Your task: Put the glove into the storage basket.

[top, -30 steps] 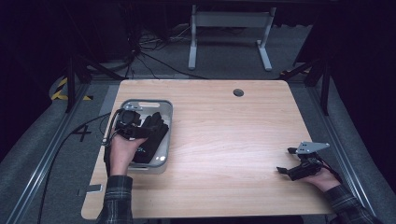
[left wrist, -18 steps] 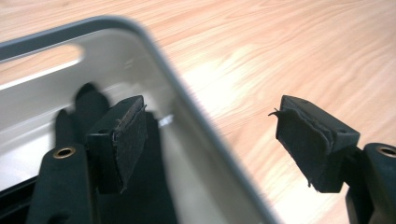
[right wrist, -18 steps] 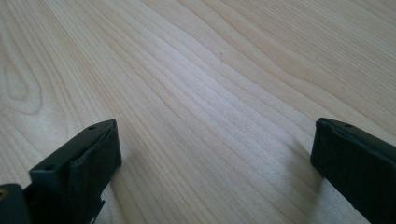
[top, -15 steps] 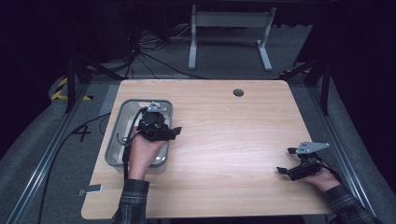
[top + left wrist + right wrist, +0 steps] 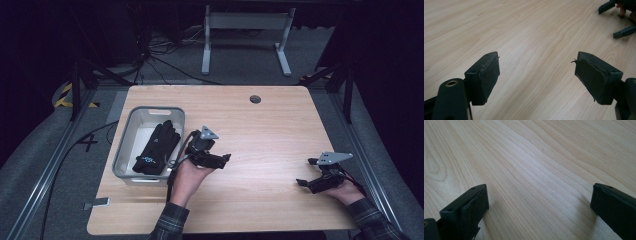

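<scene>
A black glove with a small blue mark lies inside a grey bin at the table's left. My left gripper hovers just right of the bin, pointing right over bare wood; its jaws stand wide apart and empty, also seen in the left gripper view. My right gripper rests low near the table's right front edge, pointing left. In the right gripper view it is open with only wood grain between the pads. The right gripper's fingertips appear far off in the left gripper view.
The wooden table has a round cable hole near its far edge. A small grey tag sticks out at the front left corner. Beyond the table stand a white frame and loose cables on the dark floor.
My left gripper has come out of the bin and swung right over the table, leaving the glove lying in the bin. The right gripper has stayed put.
</scene>
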